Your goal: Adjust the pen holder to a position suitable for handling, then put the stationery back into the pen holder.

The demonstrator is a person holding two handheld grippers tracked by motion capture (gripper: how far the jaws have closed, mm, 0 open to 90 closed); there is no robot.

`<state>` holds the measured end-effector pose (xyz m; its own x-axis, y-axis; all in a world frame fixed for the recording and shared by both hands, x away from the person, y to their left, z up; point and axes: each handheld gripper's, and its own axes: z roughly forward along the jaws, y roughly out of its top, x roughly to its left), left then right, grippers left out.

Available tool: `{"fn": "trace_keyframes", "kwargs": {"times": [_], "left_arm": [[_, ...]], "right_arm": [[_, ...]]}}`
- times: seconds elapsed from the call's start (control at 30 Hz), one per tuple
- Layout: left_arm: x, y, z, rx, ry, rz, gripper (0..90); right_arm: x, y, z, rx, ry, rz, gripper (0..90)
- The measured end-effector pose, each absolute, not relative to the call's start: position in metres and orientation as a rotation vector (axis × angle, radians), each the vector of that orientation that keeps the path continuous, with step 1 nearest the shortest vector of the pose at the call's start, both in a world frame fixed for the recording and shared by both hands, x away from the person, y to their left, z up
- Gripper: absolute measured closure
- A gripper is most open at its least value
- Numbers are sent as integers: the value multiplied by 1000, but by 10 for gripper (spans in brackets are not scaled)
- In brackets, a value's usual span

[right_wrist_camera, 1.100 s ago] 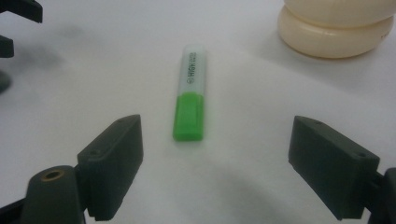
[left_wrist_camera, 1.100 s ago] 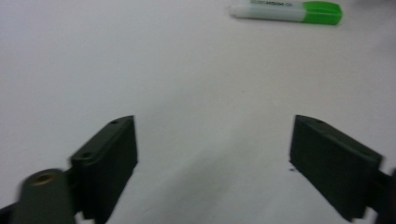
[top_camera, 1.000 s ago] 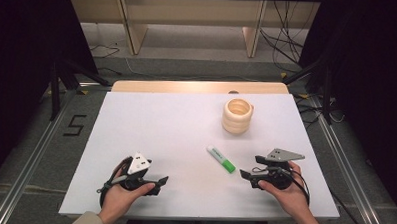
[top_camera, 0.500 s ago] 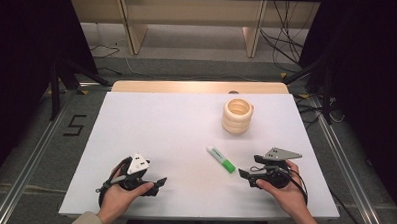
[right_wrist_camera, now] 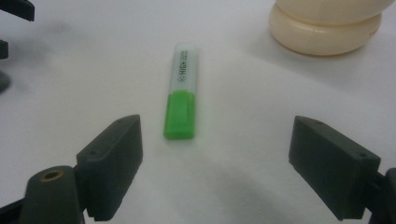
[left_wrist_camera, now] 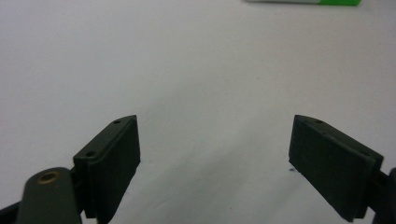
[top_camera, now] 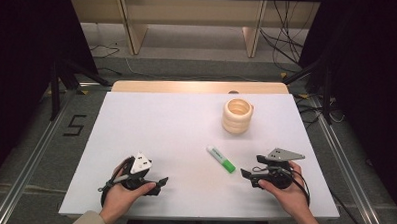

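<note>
A white and green highlighter (top_camera: 221, 159) lies flat on the white table cover (top_camera: 161, 125), right of centre. Behind it stands a cream ribbed wooden cup (top_camera: 237, 115), upright. My right gripper (top_camera: 247, 174) is held low just right of the highlighter and points at it. In the right gripper view that gripper (right_wrist_camera: 215, 168) is open, with the highlighter (right_wrist_camera: 180, 91) a little beyond its jaws, green cap nearest, and the cup (right_wrist_camera: 327, 23) at the top right. My left gripper (top_camera: 156, 184) rests near the front left, open and holding nothing (left_wrist_camera: 215, 168); the highlighter (left_wrist_camera: 303, 2) is far ahead of it.
A wooden table edge (top_camera: 197, 87) runs behind the white cover. Floor rails, cables and wooden shelf legs lie beyond the table. The left gripper's jaw tips (right_wrist_camera: 14, 9) peek into the right gripper view's top left corner.
My right gripper has crept slightly left and forward toward the highlighter. The left gripper, the highlighter and the cup have stayed where they were.
</note>
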<state>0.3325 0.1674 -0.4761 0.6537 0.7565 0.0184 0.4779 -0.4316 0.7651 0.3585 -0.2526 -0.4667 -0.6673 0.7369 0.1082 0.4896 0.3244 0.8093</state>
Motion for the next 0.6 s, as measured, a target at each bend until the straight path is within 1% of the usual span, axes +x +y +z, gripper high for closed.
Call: {"fn": "trace_keyframes", "kwargs": {"times": [0.6], "left_arm": [[335, 167, -478, 2101, 962, 455, 167]], "right_arm": [[363, -246, -467, 1111, 2315, 1246, 192]]}}
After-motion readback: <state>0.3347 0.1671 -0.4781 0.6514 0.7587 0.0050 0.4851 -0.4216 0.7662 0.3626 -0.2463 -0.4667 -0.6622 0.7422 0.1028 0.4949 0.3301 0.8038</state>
